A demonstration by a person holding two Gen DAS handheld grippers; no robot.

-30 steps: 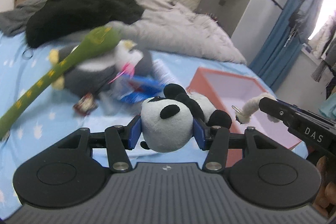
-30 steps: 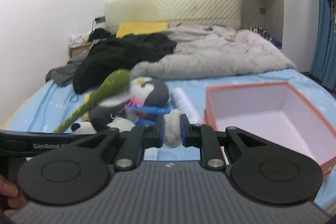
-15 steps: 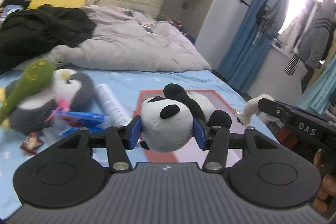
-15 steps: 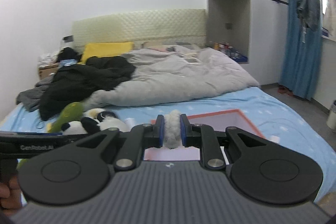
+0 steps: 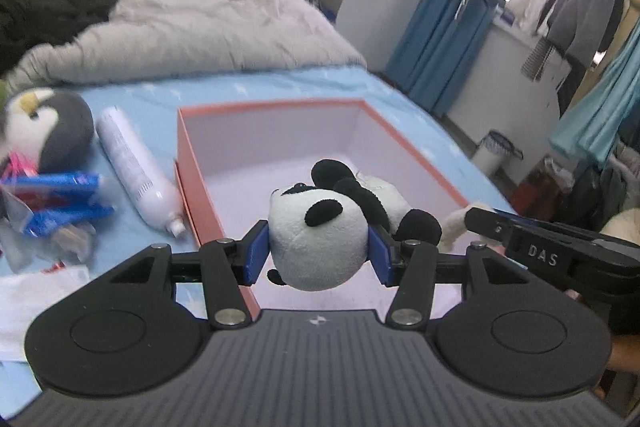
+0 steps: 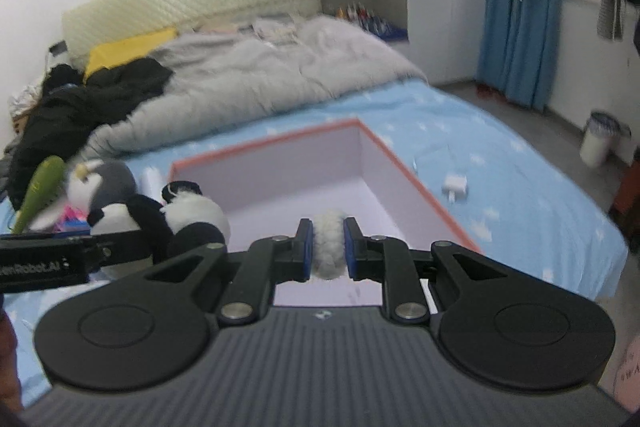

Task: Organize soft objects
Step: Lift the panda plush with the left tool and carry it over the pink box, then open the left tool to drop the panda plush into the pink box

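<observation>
Blue pads on my left gripper [image 5: 318, 253] press both cheeks of the plush panda [image 5: 320, 239], so the jaws stand about half apart, filled by its white head. Its black ears and body stretch forward past the fingertips, above the front corner of the open orange box [image 5: 188, 163] with its pale lining. To the left of the jaws a white tube [image 5: 132, 167] lies on the blue sheet just beside the box wall, and further left sit a penguin plush [image 5: 48, 131] and some blue wrappers [image 5: 56, 199]. To the right of the jaws the right gripper [image 5: 476, 217] reaches in, a fluffy white toy [image 5: 456, 223] poking from its tip.

From the right wrist, I see my right gripper [image 6: 328, 247] nearly closed, its blue pads squeezing the fluffy white toy [image 6: 328, 247], which bulges above and below them. Beyond the jaws lies the box [image 6: 420, 187], open. To the left of the jaws the panda [image 6: 176, 215] hangs in the left gripper's black finger [image 6: 92, 251], near the box's left wall. Beyond it are the penguin [image 6: 104, 183] and a green plush [image 6: 40, 187].
</observation>
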